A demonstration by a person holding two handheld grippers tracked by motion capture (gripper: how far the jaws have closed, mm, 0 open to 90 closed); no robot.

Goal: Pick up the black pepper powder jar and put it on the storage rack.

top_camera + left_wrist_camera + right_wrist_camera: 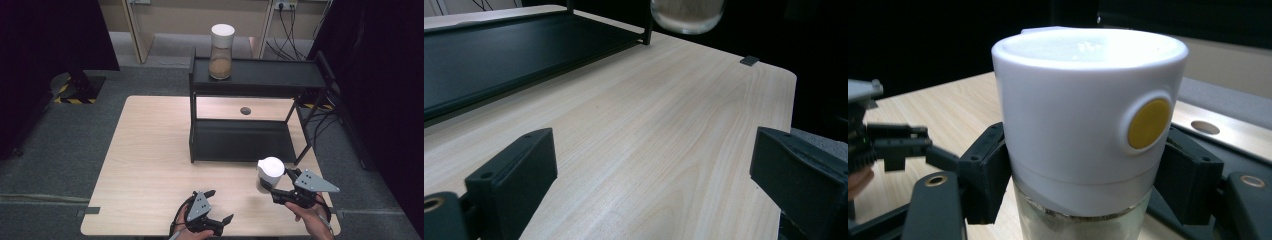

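Observation:
A glass jar (270, 172) with a white lid is clamped between the jaws of my right gripper (277, 179), just in front of the black rack's right end. In the right gripper view the jar (1083, 115) has a yellow dot on its lid, brownish contents below, and a black pad (985, 170) against each side. My left gripper (220, 206) stands open near the table's front edge with nothing between its fingers. In the left gripper view the jar's glass base (687, 15) hangs above the bare wood beyond the open left gripper (654, 175).
A black two-tier rack (250, 75) stands at the back of the wooden table (150, 150). A second white-lidded jar (221, 52) of brown powder sits on its top shelf, at the left end. A round cable hole (245, 110) lies behind the lower shelf.

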